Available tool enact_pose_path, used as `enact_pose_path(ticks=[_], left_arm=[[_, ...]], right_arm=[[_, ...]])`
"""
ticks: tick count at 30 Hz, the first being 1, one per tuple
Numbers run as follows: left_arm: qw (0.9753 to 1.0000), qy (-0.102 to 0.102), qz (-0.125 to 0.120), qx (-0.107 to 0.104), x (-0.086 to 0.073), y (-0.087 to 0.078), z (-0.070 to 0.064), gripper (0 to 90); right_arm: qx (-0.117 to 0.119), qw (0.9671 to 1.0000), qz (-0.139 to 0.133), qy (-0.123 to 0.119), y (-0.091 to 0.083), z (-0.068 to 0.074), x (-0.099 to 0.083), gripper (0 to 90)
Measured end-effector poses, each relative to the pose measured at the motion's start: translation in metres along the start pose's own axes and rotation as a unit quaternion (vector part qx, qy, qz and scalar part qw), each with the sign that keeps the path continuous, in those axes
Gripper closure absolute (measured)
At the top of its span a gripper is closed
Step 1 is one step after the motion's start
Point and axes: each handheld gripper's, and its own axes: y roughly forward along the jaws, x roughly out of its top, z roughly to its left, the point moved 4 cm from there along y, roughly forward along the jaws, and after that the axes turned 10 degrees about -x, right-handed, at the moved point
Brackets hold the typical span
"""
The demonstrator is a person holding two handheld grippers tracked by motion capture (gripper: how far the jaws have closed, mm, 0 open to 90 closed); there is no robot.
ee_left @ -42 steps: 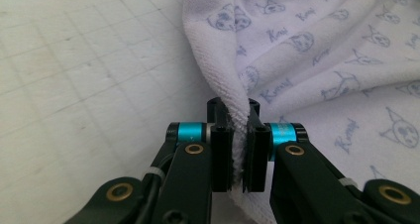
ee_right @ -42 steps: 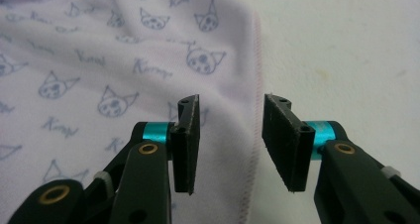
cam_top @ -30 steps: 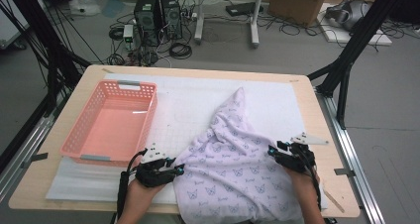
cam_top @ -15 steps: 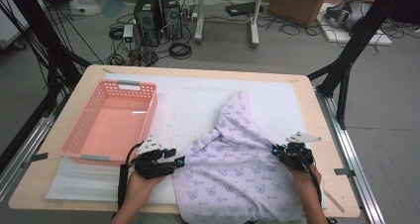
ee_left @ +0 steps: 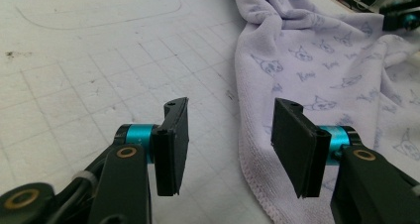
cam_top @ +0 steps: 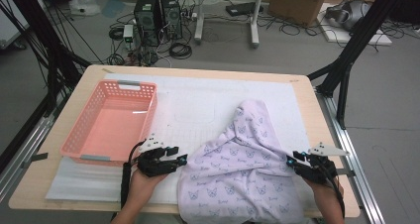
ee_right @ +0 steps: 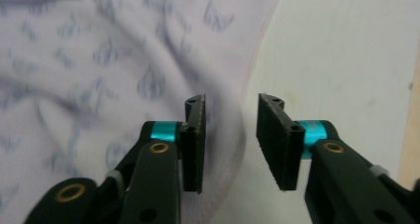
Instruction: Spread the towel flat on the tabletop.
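A lilac towel [cam_top: 242, 164] printed with small cat faces lies rumpled on the white mat at the front right, its near end hanging over the table edge. My left gripper [cam_top: 181, 159] sits at the towel's left hem, open, with the hem [ee_left: 247, 149] just right of the gap between its jaws. My right gripper [cam_top: 291, 162] is at the towel's right edge, open. In the right gripper view the towel's edge [ee_right: 233, 135] lies in the gap between the jaws, and nothing is clamped.
A pink plastic basket [cam_top: 111, 125] stands empty on the left of the table, just behind my left hand. A white gridded mat [cam_top: 198, 110] covers most of the wooden table [cam_top: 327, 135]. Black frame legs, computers and cables stand on the floor beyond.
Both grippers have moved slightly toward the near edge along the towel's sides. The towel has flattened and spread a little.
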Motion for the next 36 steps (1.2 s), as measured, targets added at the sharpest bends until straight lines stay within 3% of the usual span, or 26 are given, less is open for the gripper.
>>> enact_pose_path(ticks=[4, 9, 11, 15, 16, 19, 21, 24, 31, 36], left_arm=[[1.0, 0.003, -0.003, -0.003, 0.0, 0.0, 0.0, 48.9], [1.0, 0.003, -0.004, -0.004, 0.0, 0.0, 0.0, 48.9], [1.0, 0.003, -0.004, -0.004, -0.001, 0.0, 0.001, 48.9], [1.0, 0.002, -0.003, -0.005, -0.001, 0.0, 0.002, 48.9], [1.0, 0.002, -0.002, -0.005, -0.001, 0.001, 0.002, 48.9], [1.0, 0.001, -0.003, -0.003, -0.001, 0.001, 0.002, 48.9], [1.0, 0.001, -0.002, -0.004, -0.002, 0.002, 0.002, 48.9], [1.0, 0.001, 0.002, -0.004, -0.002, 0.003, 0.002, 48.9], [1.0, 0.001, -0.002, -0.006, 0.009, 0.009, 0.004, 49.1], [0.9999, 0.005, 0.008, -0.011, 0.027, 0.022, 0.008, 51.8]], right_arm=[[0.004, 0.9998, -0.02, 0.008, 0.02, 0.004, 0.027, 58.6], [-0.017, 0.9997, 0.013, 0.01, 0.07, 0.01, 0.045, 55.2], [-0.02, 0.9991, 0.024, 0.027, 0.086, 0.012, 0.048, 54.8], [-0.031, 0.9984, 0.047, 0.005, 0.104, 0.015, 0.053, 57.2], [-0.031, 0.9986, 0.043, -0.005, 0.106, 0.015, 0.053, 62.0], [-0.016, 0.9986, 0.046, -0.022, 0.104, 0.017, 0.054, 87.2], [-0.037, 0.9977, 0.051, -0.027, 0.1, 0.013, 0.053, 87.6], [-0.063, 0.9975, 0.03, -0.014, 0.086, 0.0, 0.048, 87.7], [-0.086, 0.996, 0.025, 0.008, 0.054, -0.026, 0.029, 87.7], [-0.096, 0.9949, 0.027, 0.019, 0.044, -0.034, 0.016, 87.3]])
